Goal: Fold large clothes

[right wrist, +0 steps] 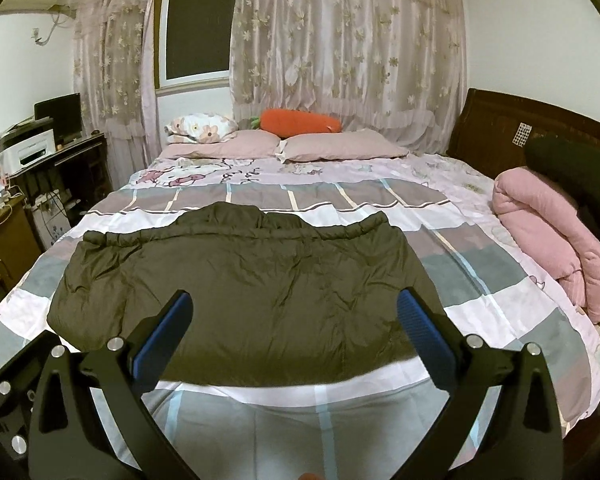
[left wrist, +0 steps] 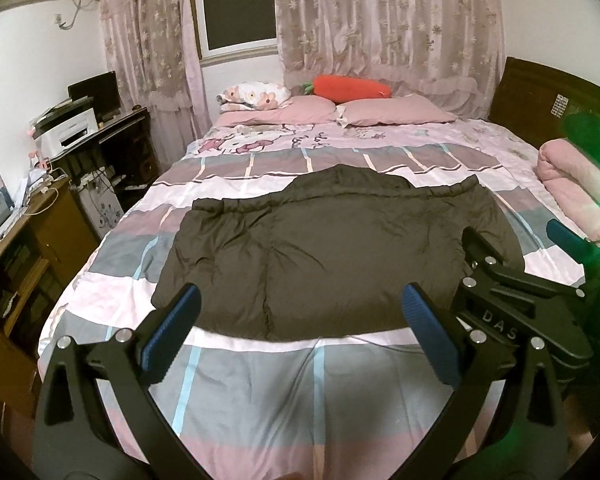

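A dark olive padded jacket [left wrist: 324,248] lies flat on the bed [left wrist: 260,392], on a pink, grey and white checked cover, with its hood or collar pointing toward the 2 pink pillows [left wrist: 396,114] at the far end. Its sides look already turned in: the outline is a compact, roughly rectangular block, with a seam or fold line running down the front left of centre. That suggests the sleeves are tucked, though the pictures cannot confirm it. No crosswise fold shows yet, so the judgement is that the job is partly done, with the bottom-to-top fold and any final tidying left.

The left claw [left wrist: 300,328] hangs above the jacket's near hem, its blue pads spread wide and holding nothing. The right claw [right wrist: 296,328] sits just beside it, over the same hem, equally wide open and empty. Neither touches the fabric as far as can be seen.

A rolled pink blanket [right wrist: 548,232] lies at the right edge of the bed, well apart from the jacket, and an orange carrot cushion [right wrist: 300,120] rests behind the pillows.
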`<state>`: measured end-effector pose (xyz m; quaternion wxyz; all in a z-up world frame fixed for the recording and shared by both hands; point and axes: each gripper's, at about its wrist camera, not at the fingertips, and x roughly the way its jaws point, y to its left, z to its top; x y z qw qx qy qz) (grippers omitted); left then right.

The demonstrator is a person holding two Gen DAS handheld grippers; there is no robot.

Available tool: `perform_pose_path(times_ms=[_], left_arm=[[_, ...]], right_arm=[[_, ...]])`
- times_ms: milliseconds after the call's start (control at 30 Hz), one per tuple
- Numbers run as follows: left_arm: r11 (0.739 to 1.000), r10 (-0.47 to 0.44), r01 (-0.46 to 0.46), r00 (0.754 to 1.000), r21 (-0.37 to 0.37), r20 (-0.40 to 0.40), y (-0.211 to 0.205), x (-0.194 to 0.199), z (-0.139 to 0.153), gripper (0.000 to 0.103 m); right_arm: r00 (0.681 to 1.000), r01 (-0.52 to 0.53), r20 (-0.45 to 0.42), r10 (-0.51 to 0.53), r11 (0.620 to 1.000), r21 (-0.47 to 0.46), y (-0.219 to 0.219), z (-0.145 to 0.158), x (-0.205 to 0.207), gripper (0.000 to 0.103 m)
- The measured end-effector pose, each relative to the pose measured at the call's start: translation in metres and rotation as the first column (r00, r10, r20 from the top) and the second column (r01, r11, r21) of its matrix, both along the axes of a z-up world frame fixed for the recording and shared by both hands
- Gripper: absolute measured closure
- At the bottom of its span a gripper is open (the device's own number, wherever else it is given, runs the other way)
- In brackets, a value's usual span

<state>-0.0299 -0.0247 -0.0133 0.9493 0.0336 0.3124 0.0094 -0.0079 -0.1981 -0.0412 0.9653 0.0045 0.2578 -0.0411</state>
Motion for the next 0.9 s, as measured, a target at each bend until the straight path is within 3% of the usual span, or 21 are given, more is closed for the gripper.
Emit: perform_pose_path(times_ms=[900], left_arm=[[1.0, 0.004, -0.004, 1.0, 0.0, -0.018, 0.0045, 0.0007, 0.0004, 0.002]], right_arm=[[1.0, 0.009, 0.005, -0.009, 1.0, -0.017, 0.0051, 0.0012, -0.0022, 0.001]])
